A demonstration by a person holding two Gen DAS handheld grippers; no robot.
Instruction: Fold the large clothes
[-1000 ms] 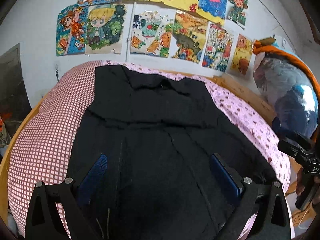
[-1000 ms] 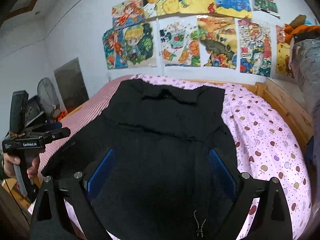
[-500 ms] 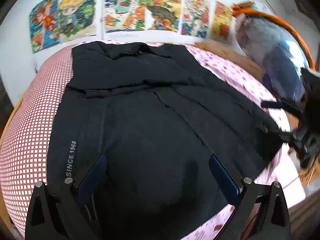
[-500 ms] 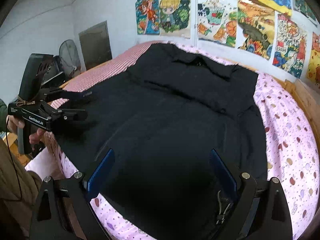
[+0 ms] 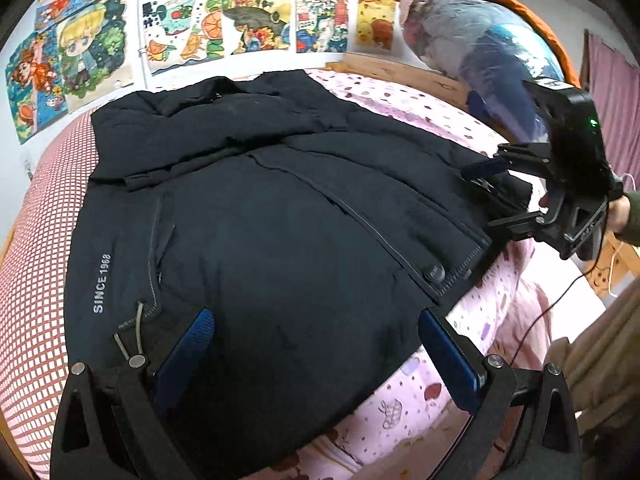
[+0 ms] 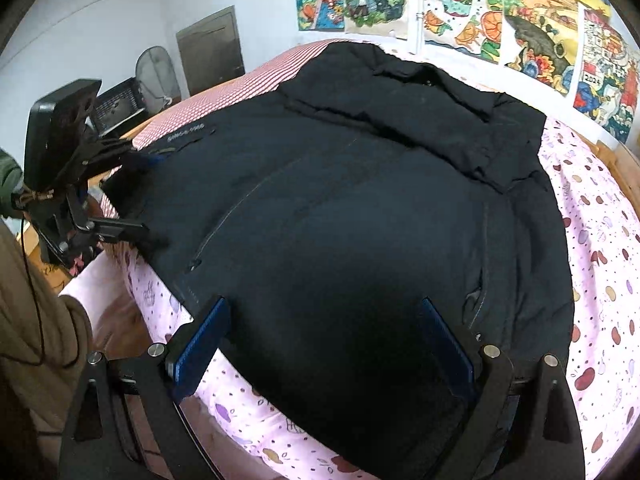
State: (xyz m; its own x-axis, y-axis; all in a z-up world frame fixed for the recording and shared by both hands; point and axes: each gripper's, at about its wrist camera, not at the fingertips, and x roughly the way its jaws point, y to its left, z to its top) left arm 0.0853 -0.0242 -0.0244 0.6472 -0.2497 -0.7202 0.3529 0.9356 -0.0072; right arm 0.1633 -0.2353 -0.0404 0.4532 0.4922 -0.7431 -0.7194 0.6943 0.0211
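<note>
a: where was the black padded jacket [image 5: 280, 216]?

b: spread flat on the bed [image 5: 32, 264], collar toward the drawings on the wall [image 5: 248, 16], hem at the near edge. its left part lay on the red checked sheet [image 5: 36, 240], its right part on the pink spotted sheet [image 6: 592, 240].

a: and the left claw [image 5: 316, 354]?

b: released, jaws wide apart, poised over the hem at the left corner, near the drawcord toggle [image 5: 134, 344]. nothing was between its blue pads.

a: the right claw [image 6: 324, 344]?

b: also released, spread over the hem at the right corner, gripping no cloth.

a: which step did that seem to be?

b: lining up to take the hem. sleeves looked already laid across the chest. next, i'd judge, each claw needed to drop onto the thick hem, clench through both layers, then carry it toward the collar.
</note>
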